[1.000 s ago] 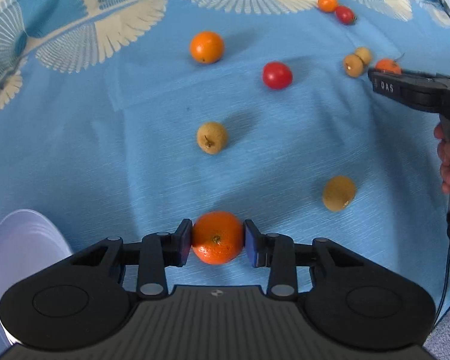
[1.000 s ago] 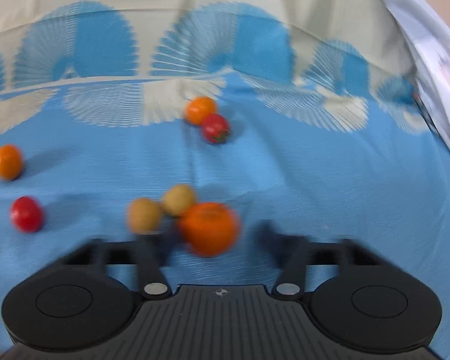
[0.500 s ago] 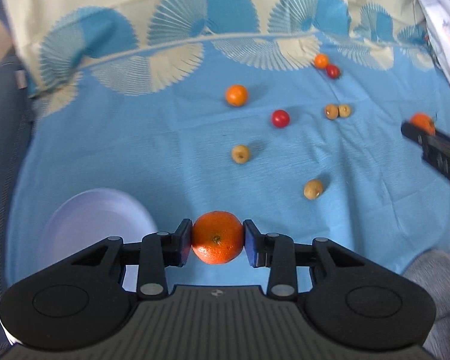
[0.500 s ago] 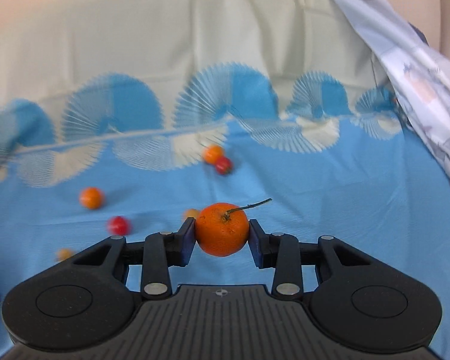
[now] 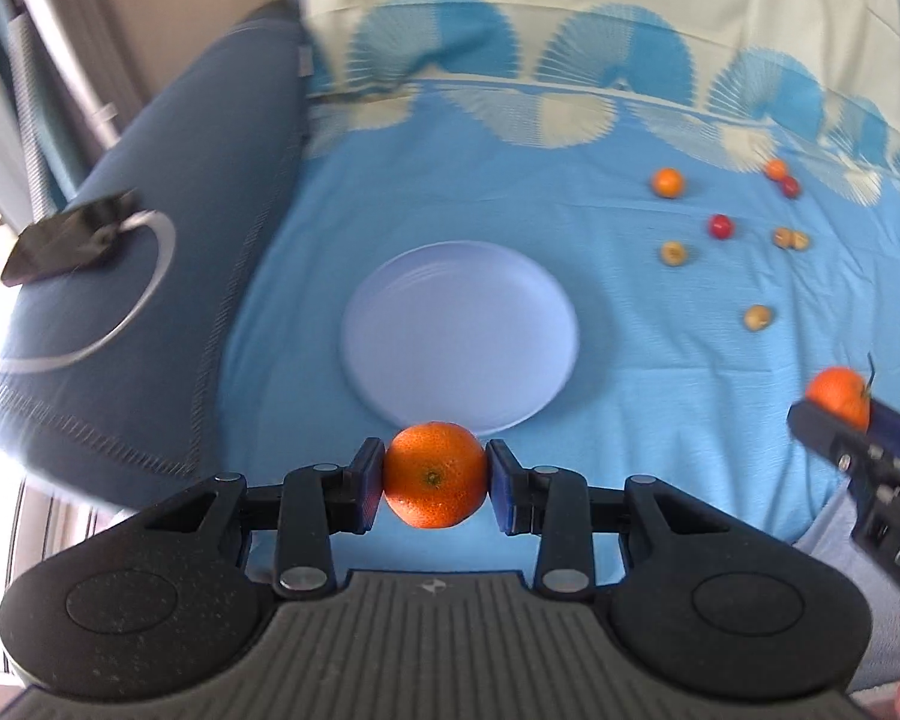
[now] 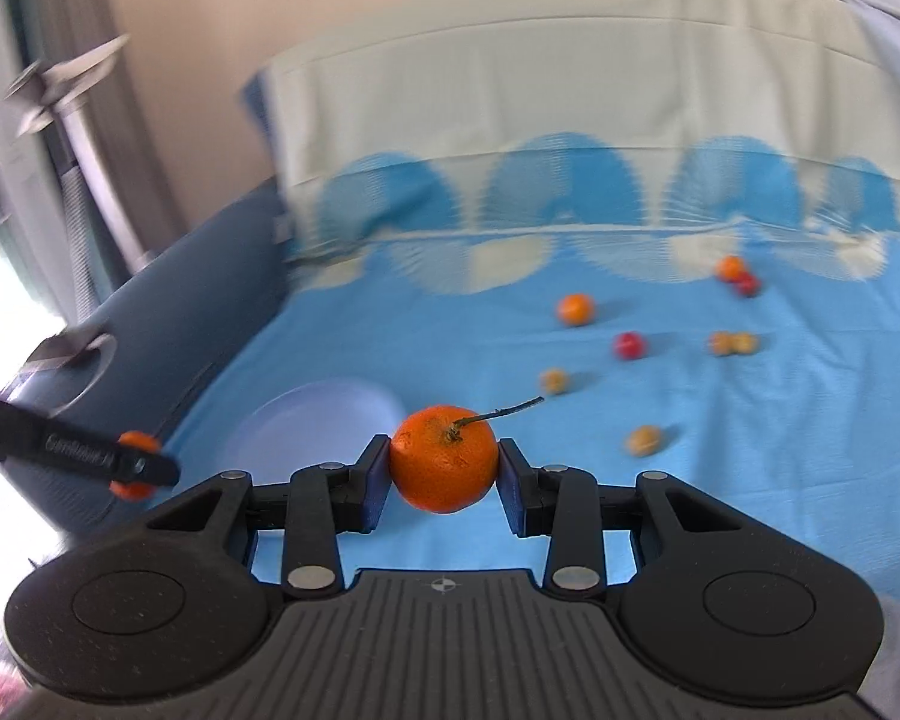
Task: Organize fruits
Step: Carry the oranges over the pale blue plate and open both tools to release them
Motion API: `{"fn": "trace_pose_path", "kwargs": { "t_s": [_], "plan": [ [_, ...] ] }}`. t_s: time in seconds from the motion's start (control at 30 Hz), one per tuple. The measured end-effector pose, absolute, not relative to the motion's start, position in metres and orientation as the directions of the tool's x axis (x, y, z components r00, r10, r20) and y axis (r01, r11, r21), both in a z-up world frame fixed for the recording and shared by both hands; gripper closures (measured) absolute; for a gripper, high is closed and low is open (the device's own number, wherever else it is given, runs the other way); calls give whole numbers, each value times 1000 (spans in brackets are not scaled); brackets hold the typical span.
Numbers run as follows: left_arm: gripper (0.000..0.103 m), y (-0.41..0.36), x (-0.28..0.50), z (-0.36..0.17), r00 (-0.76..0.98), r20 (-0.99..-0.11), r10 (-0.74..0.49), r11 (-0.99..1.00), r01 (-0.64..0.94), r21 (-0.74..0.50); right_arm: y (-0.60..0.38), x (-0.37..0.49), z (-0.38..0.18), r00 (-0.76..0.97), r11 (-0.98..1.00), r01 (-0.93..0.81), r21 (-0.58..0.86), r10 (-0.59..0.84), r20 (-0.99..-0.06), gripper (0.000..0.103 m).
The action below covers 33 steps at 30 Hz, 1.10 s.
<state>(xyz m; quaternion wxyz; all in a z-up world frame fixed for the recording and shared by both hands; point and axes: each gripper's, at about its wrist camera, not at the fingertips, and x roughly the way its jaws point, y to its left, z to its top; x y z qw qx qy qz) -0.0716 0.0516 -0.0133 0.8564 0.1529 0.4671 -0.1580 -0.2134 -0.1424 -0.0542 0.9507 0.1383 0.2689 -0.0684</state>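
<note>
Fruit lies scattered over a blue patterned bedsheet, and two pieces are held above it. In the left wrist view, the left hand-held gripper is clenched on a stemless orange at lower centre of the frame, both blue pads pressing its sides, just below the near rim of a pale lilac plate that sits bare in the middle of the picture. At the right edge of that view the right hand-held gripper reaches in, gripping a second orange. The right wrist view shows this stemmed orange squeezed between the pads at lower centre, its thin stalk pointing toward the upper right; the plate shows to its left, partly hidden behind the fingers. Loose fruit rests in the upper right of both views: a small orange, a red fruit, three separate yellowish-brown fruits plus what looks like a touching pair of them, though blur makes that uncertain, and another orange-and-red pair near the sheet's fan-patterned border. A dark blue cushion fills the left side, with a dark flat object lying on it at the far left.
</note>
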Motion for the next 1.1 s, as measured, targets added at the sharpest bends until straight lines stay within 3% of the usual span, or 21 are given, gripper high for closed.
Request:
{"fn": "trace_pose_path", "kwargs": {
  "t_s": [0.37,1.1],
  "plan": [
    [63,111,-87,-13,514,-844,-152,937,346,42,-78,-222,-38,837,987,119,109,-41,-545,64],
    [63,120,-54,-16,504,-849,-159,946,322,14,-58,-197,-43,796,992,116,50,-63,-602,64]
  ]
}}
